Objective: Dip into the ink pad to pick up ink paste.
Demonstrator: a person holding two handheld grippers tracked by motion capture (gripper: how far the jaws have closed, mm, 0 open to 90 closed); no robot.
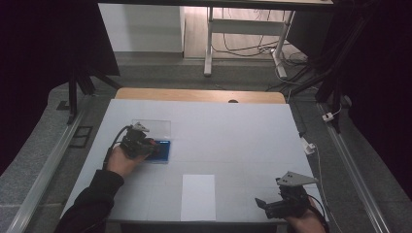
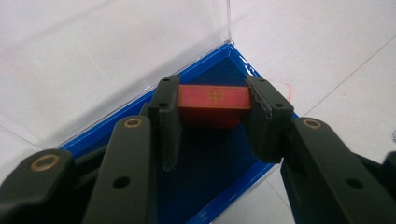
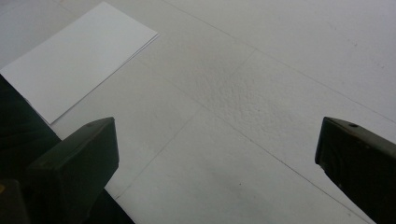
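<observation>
Over the velvety blue tray, the left hand-held gripper clamps a flat red block.

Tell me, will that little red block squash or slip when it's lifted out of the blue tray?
The red block looks stiff: its edges stay square between the left gripper's pads. It seems small and light. Its smooth sides might slip, though the ridged pads should help.

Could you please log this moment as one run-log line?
left gripper: shut on red block | block: over blue tray | right gripper: open, idle
</observation>
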